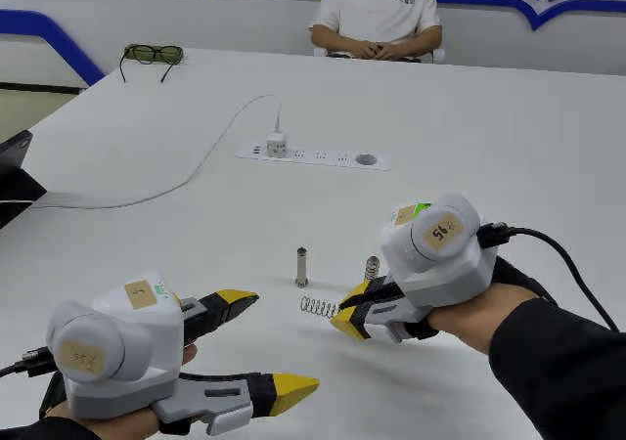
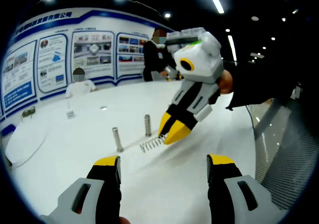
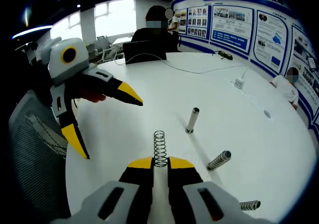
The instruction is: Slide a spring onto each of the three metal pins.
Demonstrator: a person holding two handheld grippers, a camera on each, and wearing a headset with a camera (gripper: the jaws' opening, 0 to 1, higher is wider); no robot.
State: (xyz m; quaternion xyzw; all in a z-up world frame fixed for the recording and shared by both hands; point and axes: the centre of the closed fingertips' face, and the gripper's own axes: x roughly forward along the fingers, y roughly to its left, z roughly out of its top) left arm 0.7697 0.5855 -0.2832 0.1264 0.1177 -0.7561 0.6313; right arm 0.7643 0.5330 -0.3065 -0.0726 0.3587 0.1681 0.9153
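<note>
At the near edge of the white counter (image 1: 489,117), the left tool (image 1: 267,342) is hovering with its yellow-tipped jaws spread wide, gripping nothing. Just beyond it, to the right, the right tool (image 1: 347,320) is pinching one end of a loose spring (image 1: 318,306) between jaws drawn almost together. The spring is pointing out from the tips toward the left, level and close to the counter. Just behind the spring, a bare metal pin (image 1: 301,266) is standing upright. Beside it to the right, a second pin (image 1: 372,267) is already wearing a spring and is partly hidden behind the right tool. In the right gripper view another coiled piece (image 3: 249,204) is showing low down, and I cannot tell whether it is sitting on a pin. Toward the counter's middle a power strip (image 1: 313,154) is lying with a charger (image 1: 277,145) plugged in. Near the far left corner a pair of glasses (image 1: 152,54) is resting, and at the far edge a person (image 1: 377,15) is sitting with hands clasped.
</note>
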